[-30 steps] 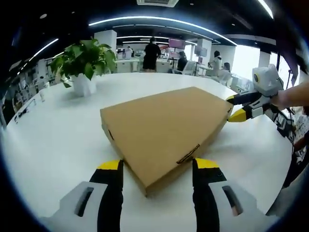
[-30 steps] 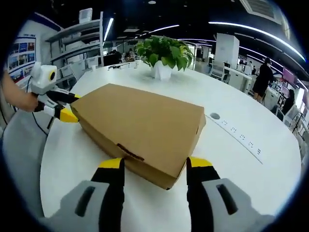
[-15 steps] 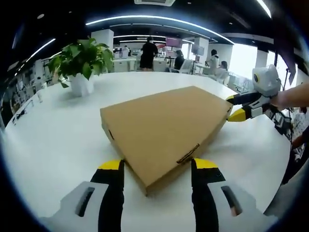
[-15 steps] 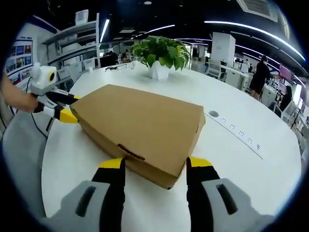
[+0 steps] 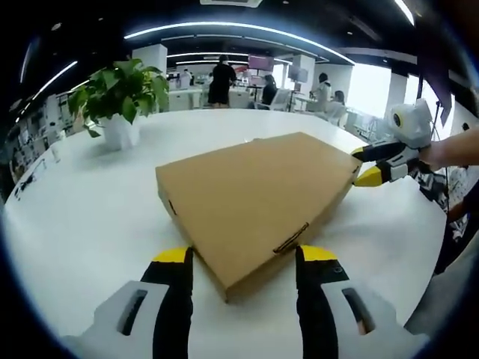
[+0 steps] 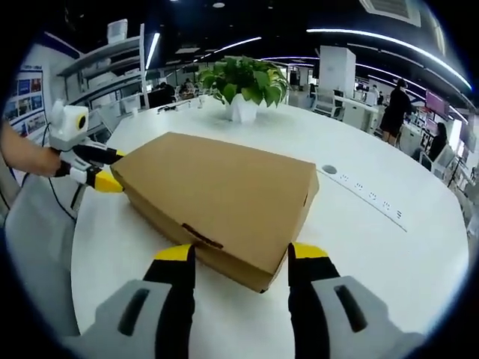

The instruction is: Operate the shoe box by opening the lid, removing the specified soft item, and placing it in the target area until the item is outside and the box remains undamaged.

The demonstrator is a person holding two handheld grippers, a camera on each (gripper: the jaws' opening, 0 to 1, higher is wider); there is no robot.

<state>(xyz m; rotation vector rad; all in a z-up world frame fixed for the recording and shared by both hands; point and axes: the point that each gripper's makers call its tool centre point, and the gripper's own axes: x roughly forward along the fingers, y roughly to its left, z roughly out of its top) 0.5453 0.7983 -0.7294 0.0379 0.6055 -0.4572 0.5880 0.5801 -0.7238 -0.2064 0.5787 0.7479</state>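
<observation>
1. The shoe box (image 5: 254, 202) lies flat on the white tabletop (image 5: 82, 217), lid shut, one corner pointing at each gripper; the soft item must be inside it, out of sight
2. The left gripper (image 5: 243, 258) has its fingers wide apart, one on each side of the near corner of the box, gripping nothing; from the right gripper view this gripper (image 6: 105, 170) sits at the box's far corner, its yellow tips right against the cardboard
3. The right gripper (image 6: 236, 254) is likewise spread open astride its own corner of the box with nothing held; in the left gripper view it (image 5: 368, 166) shows at the opposite corner, tips at the lid's edge
4. Judging by looks, the box is plain thin cardboard: light, fairly stiff, easily dented or torn at the corners, and likely to slide on the smooth tabletop if pushed from one side only
5. The safest hold seems to be the lid's lower rim near the corners, lifted evenly from both ends, or the small tab slot (image 5: 292, 238) on the side wall; a hard pinch on the flat top would crease it
6. Beyond the box stands a potted plant (image 5: 123, 97), well apart from it; a row of sockets (image 6: 367, 202) is set in the tabletop beside the box
7. Nothing stands in the way of the lid swinging up, and bare tabletop around the box leaves room to set the item down
</observation>
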